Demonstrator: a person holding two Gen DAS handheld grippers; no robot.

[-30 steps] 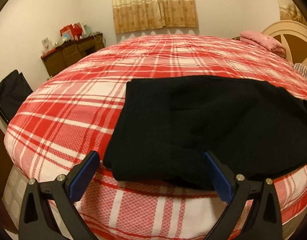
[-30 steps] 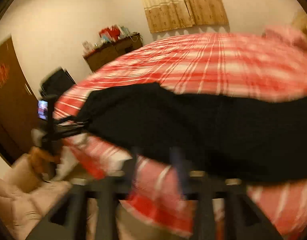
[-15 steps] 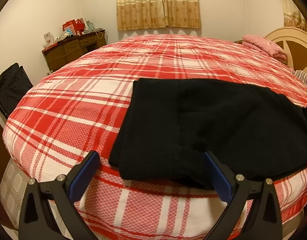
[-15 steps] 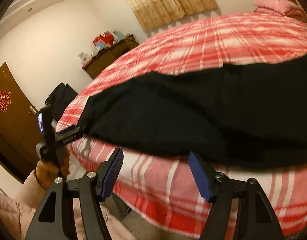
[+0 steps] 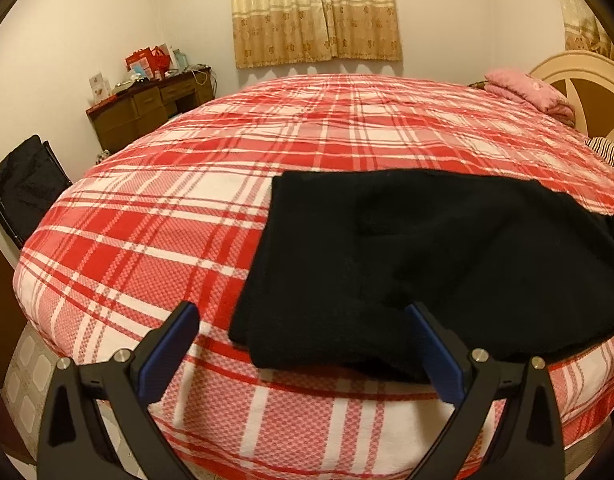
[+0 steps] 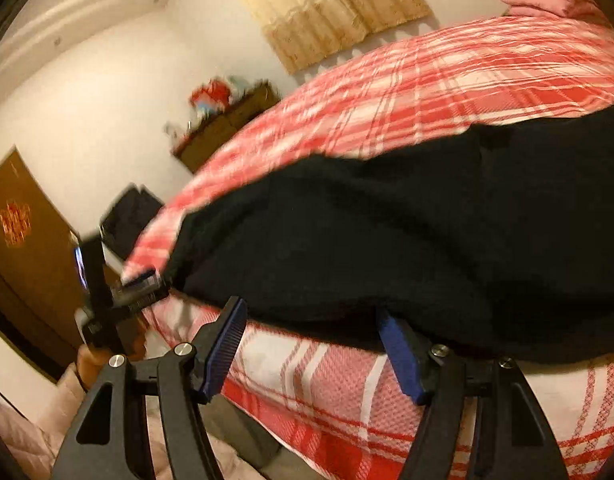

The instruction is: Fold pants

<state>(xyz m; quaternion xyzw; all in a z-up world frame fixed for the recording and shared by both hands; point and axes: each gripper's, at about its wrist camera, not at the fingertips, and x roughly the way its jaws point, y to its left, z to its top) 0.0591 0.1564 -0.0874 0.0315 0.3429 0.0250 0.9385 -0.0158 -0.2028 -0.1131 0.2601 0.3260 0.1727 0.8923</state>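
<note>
- Left wrist view: the black pants (image 5: 427,264) lie folded flat on the red plaid bed (image 5: 155,232), near its front edge. The left hand-held gripper (image 5: 303,352) is released, fingers spread wide just short of the pants' near corner, grasping nothing.
- Right wrist view: the right hand-held gripper (image 6: 311,348) is also released, its blue pads (image 6: 223,352) spread at the pants' (image 6: 387,240) front hem. The left hand-held gripper (image 6: 143,284) sits at the garment's left corner.

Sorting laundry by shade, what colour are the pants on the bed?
Plain black pants, clearest in the left wrist view.
</note>
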